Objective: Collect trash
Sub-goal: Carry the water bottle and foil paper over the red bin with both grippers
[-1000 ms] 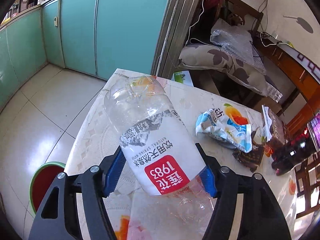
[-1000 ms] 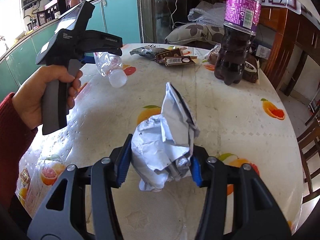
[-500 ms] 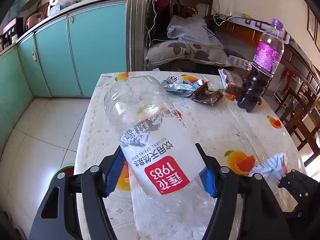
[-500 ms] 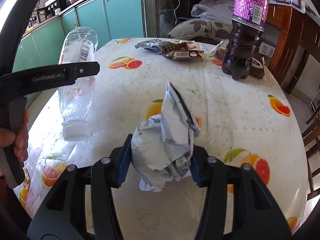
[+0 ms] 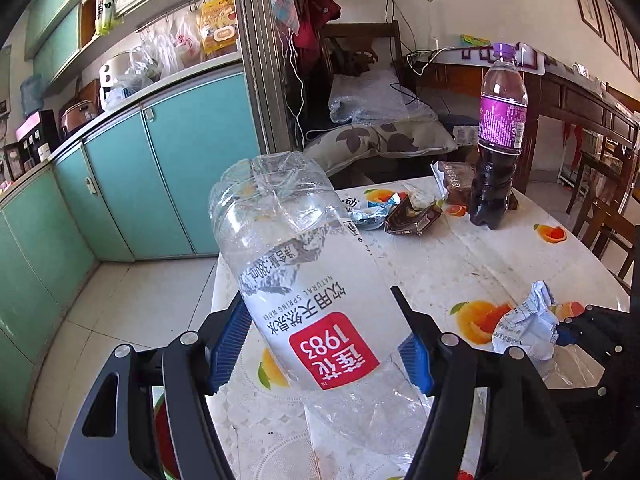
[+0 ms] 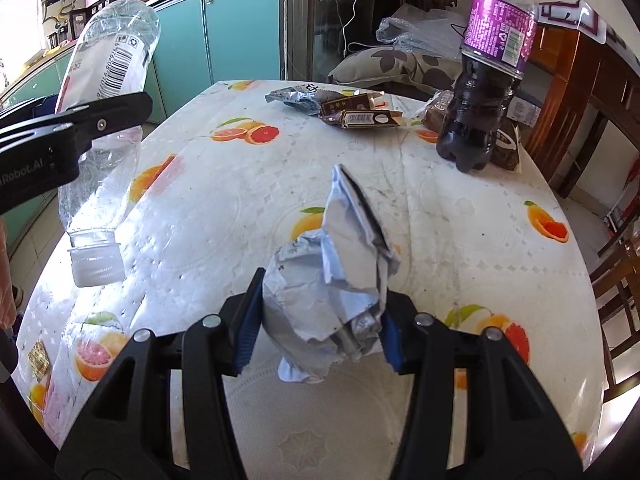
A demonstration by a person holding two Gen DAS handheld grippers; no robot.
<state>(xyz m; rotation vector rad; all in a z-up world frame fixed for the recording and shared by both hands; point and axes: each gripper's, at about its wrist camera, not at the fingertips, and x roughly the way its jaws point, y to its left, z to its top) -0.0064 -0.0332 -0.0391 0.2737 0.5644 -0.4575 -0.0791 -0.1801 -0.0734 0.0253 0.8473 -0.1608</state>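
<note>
— Why is the left gripper carrying that empty water bottle cap-down?

— It's clamped around the label, clear of the table, probably ready to drop into a bin.

— And the right gripper?

— Closed on a crumpled wrapper, lifted too. More wrappers lie at twelve o'clock, beside the purple soda bottle at one o'clock, waiting their turn.
</note>
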